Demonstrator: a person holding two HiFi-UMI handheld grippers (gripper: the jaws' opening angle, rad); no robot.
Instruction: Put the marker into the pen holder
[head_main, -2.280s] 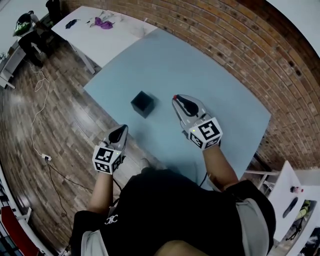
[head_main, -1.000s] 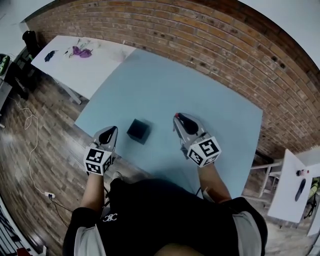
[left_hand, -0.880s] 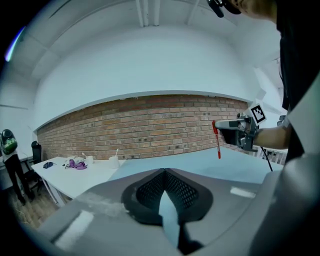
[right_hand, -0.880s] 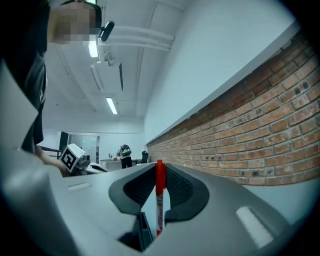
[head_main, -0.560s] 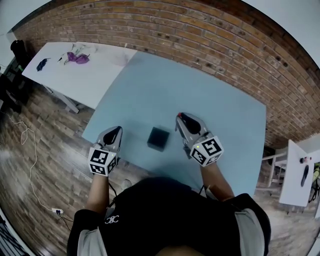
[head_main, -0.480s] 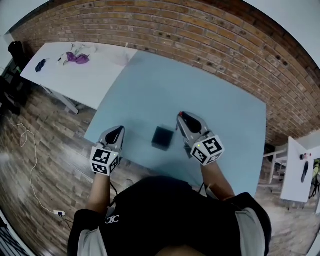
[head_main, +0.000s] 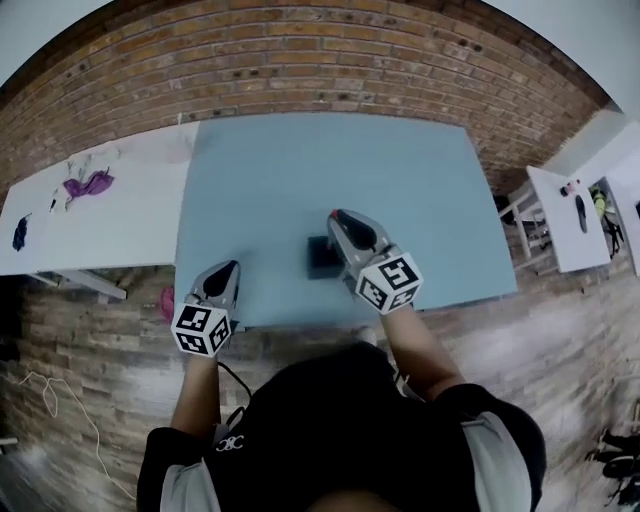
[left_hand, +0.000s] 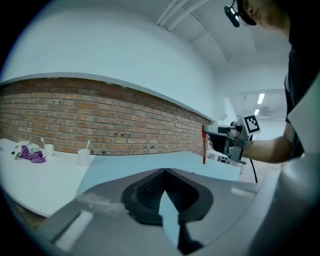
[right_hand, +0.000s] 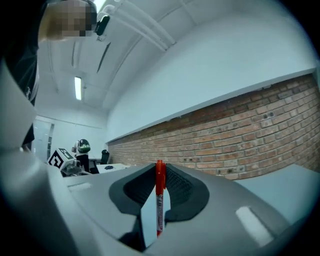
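The black square pen holder stands on the light blue table near its front edge. My right gripper hovers just to its right, partly covering it, and is shut on a red-capped marker that stands upright between the jaws. From the left gripper view the marker hangs vertically from the right gripper above the table. My left gripper hangs at the table's front left edge, its jaws shut with nothing in them.
A white table with a purple thing adjoins the blue one on the left, and a white cup stands on it. Another white table stands at the right. A brick wall runs behind.
The head view has swung round. The right gripper with the marker has closed in on the pen holder, which now lies right beside its jaws. The left gripper stays at the front edge.
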